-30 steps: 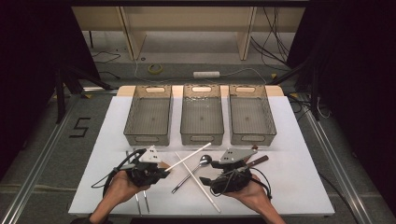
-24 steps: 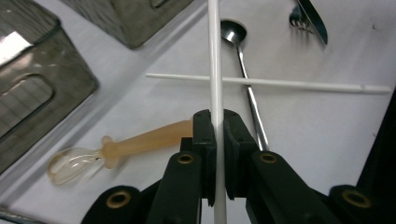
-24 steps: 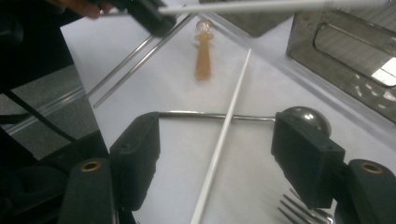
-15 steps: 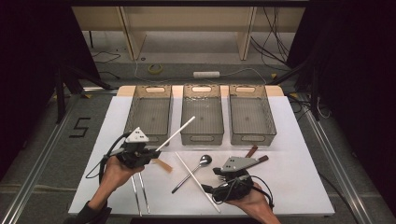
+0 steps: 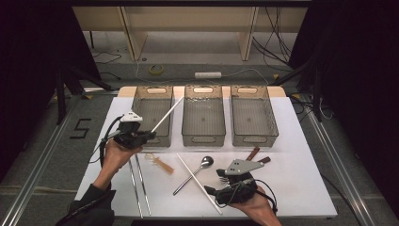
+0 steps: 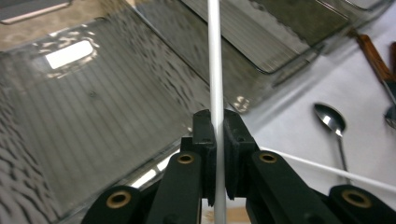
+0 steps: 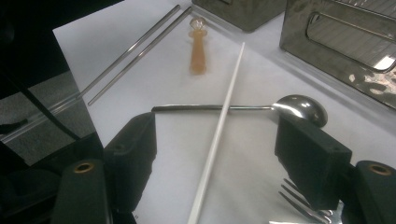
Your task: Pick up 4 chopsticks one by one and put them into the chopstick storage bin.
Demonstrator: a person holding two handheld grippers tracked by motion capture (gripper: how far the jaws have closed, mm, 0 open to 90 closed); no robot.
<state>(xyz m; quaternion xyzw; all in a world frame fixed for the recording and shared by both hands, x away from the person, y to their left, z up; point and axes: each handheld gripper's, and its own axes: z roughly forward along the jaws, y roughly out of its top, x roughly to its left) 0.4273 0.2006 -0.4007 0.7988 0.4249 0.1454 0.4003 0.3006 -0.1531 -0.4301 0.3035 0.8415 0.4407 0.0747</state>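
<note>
Fingers of the left gripper (image 5: pixel 149 135) are pinched on a white chopstick (image 6: pixel 215 70), held slanting toward 1 o'clock over the left bin (image 5: pixel 151 100) for dropping in, while the right gripper (image 5: pixel 221 176) is held spread over the worktop (image 5: pixel 301 160) above the second chopstick (image 7: pixel 219 130).

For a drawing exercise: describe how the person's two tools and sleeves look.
Both tools, left tool and right tool, are black with two blocky black jaws on brass-coloured pivots, a grey three-cornered plate on top and a black trailing cable. The left arm wears a dark sleeve.
</note>
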